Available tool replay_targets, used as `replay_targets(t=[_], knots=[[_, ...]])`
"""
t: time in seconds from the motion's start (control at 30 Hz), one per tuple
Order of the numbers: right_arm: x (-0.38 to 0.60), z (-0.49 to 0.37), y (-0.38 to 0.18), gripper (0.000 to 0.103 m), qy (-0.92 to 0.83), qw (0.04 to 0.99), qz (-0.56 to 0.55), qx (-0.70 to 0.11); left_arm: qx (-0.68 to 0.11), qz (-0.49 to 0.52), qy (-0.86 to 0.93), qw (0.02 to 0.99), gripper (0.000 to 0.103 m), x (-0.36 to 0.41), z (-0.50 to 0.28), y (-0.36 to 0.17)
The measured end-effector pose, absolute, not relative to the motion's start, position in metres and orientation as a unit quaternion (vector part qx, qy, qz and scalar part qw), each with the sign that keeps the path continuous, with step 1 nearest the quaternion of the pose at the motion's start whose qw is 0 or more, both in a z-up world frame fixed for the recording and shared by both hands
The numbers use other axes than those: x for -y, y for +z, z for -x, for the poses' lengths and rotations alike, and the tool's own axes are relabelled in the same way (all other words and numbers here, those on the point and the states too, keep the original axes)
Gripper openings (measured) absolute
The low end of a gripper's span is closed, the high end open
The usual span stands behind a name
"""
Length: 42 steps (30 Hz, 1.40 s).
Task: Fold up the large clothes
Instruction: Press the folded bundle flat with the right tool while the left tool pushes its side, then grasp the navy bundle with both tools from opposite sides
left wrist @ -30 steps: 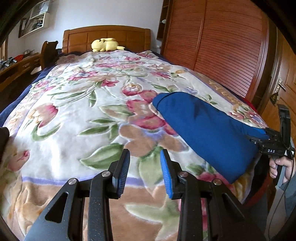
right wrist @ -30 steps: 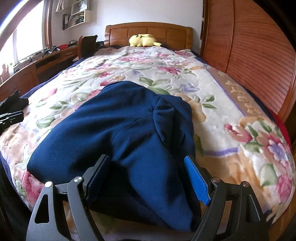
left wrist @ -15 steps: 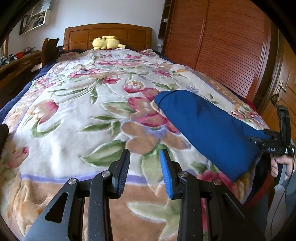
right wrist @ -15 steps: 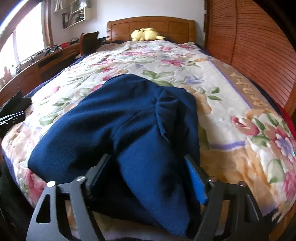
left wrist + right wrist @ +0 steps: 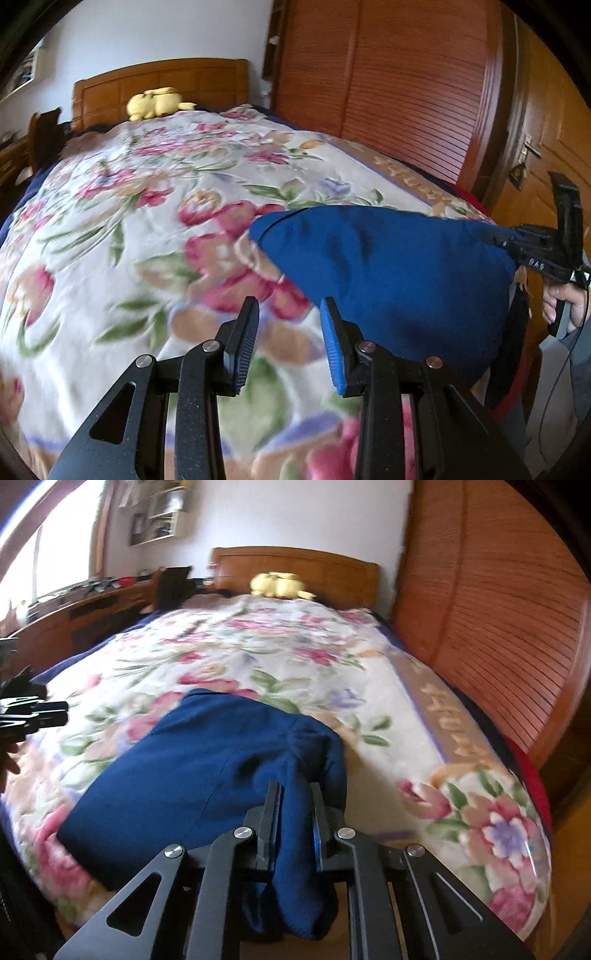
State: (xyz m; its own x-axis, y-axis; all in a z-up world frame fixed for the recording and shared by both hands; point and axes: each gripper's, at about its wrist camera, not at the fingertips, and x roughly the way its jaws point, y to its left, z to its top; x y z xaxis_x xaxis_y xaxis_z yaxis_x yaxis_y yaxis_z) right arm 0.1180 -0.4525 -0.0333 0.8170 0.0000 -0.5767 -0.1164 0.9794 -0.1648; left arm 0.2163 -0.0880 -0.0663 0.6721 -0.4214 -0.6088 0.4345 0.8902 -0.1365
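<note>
A dark blue garment (image 5: pixel 207 771) lies folded on the foot of the bed's floral blanket (image 5: pixel 258 657). My right gripper (image 5: pixel 294 794) is shut on a bunched fold of the garment at its near right corner and lifts that corner. In the left wrist view the garment (image 5: pixel 388 266) rises to a peak where the right gripper (image 5: pixel 517 240) pinches it. My left gripper (image 5: pixel 288 314) is open and empty, above the blanket (image 5: pixel 129 221) just left of the garment's near edge.
A yellow plush toy (image 5: pixel 157 103) sits by the wooden headboard (image 5: pixel 295 568). A slatted wooden wardrobe (image 5: pixel 388 92) runs along the right side of the bed. A door with a handle (image 5: pixel 528 147) is at far right. A desk (image 5: pixel 74 609) stands on the left.
My right gripper has closed on the garment's near corner and raised it. My left gripper has moved right, closer to the garment, still open.
</note>
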Motion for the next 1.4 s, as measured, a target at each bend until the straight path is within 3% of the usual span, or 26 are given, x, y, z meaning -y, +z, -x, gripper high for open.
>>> replay_targets(t=[0.17, 0.37, 0.47, 0.73, 0.83, 0.9, 1.07, 1.4], knots=[[0.457, -0.12, -0.062, 0.015, 0.031, 0.94, 0.09, -0.327, -0.355, -0.014, -0.26, 0.898, 0.035, 0.115, -0.253, -0.078], [0.463, -0.099, -0.06, 0.053, 0.01, 0.946, 0.063, -0.319, -0.391, -0.029, -0.26, 0.883, 0.037, 0.141, -0.302, -0.101], [0.463, -0.083, -0.057, 0.063, 0.012, 0.947, 0.056, -0.317, -0.4, -0.044, -0.253, 0.88, 0.038, 0.151, -0.321, -0.108], [0.467, -0.06, -0.061, 0.069, 0.008, 0.943, 0.055, -0.328, -0.427, -0.069, -0.22, 0.875, 0.04, 0.165, -0.364, -0.133], [0.467, -0.057, -0.062, 0.07, 0.008, 0.941, 0.057, -0.333, -0.43, -0.072, -0.201, 0.878, 0.059, 0.164, -0.374, -0.14], [0.468, -0.057, -0.064, 0.071, 0.009, 0.94, 0.052, -0.336, -0.434, -0.063, -0.18, 0.88, 0.082, 0.158, -0.383, -0.144], [0.468, -0.05, -0.065, 0.072, 0.009, 0.94, 0.042, -0.338, -0.449, -0.048, -0.181, 0.874, 0.103, 0.149, -0.4, -0.153], [0.467, -0.033, -0.066, 0.073, 0.014, 0.939, 0.011, -0.344, -0.464, -0.04, -0.196, 0.863, 0.103, 0.149, -0.408, -0.157]])
